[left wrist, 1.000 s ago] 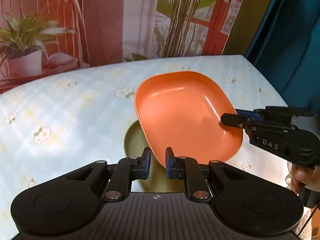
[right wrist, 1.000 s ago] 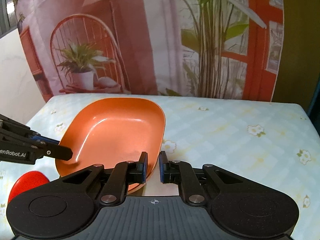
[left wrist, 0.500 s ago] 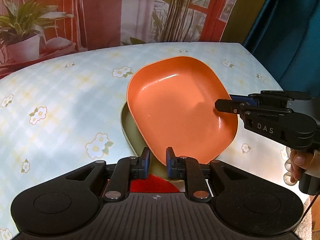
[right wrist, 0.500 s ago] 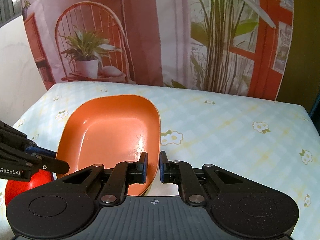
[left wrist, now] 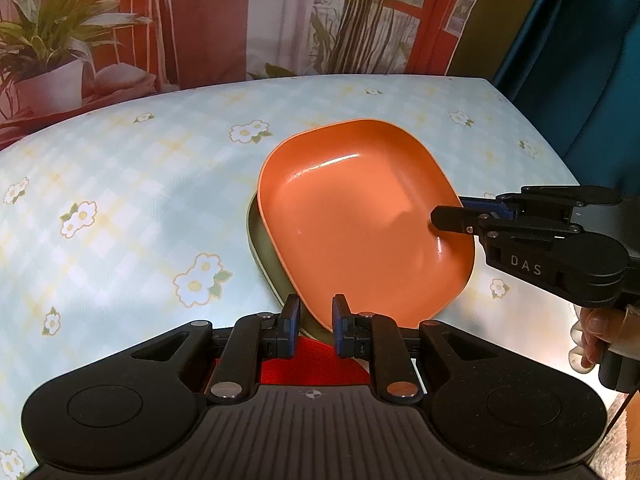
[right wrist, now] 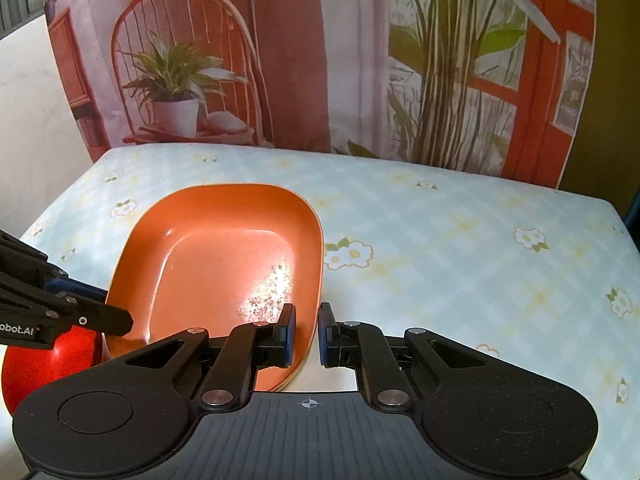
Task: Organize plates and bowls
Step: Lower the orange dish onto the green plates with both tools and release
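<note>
i hold the orange plate [left wrist: 360,216] by opposite rims, both jaws pinched on it, level over the olive plate [left wrist: 260,248] for stacking near the worktop's [left wrist: 120,184] near edge.

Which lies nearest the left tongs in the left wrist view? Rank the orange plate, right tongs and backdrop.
1. Orange plate, rim between the left tongs.
2. Right tongs, at the plate's right edge.
3. Backdrop, far behind.

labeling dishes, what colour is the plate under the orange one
Olive green plate, its edge peeking out under the orange plate; clearest in left wrist view.
</note>
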`<state>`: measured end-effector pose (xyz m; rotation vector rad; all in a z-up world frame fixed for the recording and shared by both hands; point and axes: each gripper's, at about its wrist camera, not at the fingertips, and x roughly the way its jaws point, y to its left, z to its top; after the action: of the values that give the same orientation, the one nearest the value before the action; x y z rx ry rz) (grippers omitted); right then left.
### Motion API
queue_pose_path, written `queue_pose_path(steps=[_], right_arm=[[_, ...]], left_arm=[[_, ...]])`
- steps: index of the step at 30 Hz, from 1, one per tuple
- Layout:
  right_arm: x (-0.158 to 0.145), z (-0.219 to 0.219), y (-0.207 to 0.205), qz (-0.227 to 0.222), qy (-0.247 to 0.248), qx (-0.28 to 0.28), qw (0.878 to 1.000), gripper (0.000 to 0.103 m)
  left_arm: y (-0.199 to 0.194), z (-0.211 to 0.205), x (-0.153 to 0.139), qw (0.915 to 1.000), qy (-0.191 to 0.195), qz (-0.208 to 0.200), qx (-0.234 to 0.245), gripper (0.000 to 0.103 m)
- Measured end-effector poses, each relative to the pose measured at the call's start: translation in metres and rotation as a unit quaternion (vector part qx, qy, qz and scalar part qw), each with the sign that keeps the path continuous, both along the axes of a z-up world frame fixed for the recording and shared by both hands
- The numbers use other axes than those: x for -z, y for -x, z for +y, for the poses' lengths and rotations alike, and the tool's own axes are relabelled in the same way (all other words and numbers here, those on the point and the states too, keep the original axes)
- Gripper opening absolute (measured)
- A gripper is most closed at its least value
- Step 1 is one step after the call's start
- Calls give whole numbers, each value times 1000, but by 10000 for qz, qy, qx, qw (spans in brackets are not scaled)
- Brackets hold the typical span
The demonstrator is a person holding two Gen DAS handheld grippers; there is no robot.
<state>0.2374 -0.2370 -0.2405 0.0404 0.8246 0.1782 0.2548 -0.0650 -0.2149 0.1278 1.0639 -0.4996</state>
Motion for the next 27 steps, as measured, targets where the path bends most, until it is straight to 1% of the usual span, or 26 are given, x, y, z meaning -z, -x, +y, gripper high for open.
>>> queue_pose_path(steps=[3, 5, 11, 16, 21, 24, 27], right_arm=[[2, 1, 0, 35, 20, -8, 10000, 9], [4, 1, 0, 71, 23, -8, 10000, 8], [8, 2, -1, 152, -10, -4, 9999, 7], [8, 2, -3, 172, 9, -20, 9998, 7], [9, 2, -2, 184, 15, -15, 9998, 7], [9, 2, -2, 193, 14, -15, 9998, 8], [10, 2, -3, 219, 32, -30, 9998, 8]], left_arm=[[-1, 0, -1, 10000, 2, 17, -37, 18], [-2, 2, -1, 10000, 68, 26, -64, 18], [-4, 7, -4, 9999, 72, -1, -120, 19], [-6, 12, -11, 9995, 224, -66, -199, 20], [-14, 15, -14, 9986, 193, -253, -429, 20], [-20, 17, -10, 9979, 100, -253, -580, 20], [-23, 19, -6, 9979, 27, -213, -609, 20]])
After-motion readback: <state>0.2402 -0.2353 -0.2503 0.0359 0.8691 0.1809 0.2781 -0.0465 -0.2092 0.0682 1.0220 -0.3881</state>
